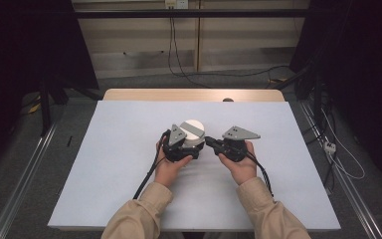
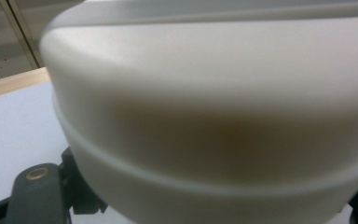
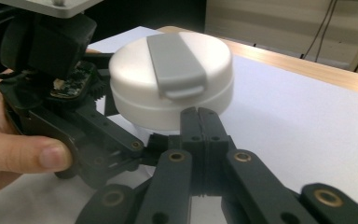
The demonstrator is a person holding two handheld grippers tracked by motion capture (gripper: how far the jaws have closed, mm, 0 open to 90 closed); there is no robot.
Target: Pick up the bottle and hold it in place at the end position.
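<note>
A round white container (image 1: 195, 130) with a grey latch strap (image 3: 173, 60) across its lid stands at the middle of the table. My left gripper (image 1: 189, 145) is shut on it from the near left side. In the left gripper view the container's wall (image 2: 214, 116) looms very close, with one black finger (image 2: 35, 189) at the bottom left. My right gripper (image 3: 199, 114) is shut with nothing between its jaws. Its joined tips rest against the container's side, just below the latch. In the high view the right gripper (image 1: 209, 141) comes in from the container's right.
A white sheet (image 1: 119, 174) covers the table, and the wooden top (image 1: 179, 94) shows along the far edge with a small dark object (image 1: 227, 99) on it. Cables (image 1: 338, 159) lie on the floor to the right. Dark stands flank both sides.
</note>
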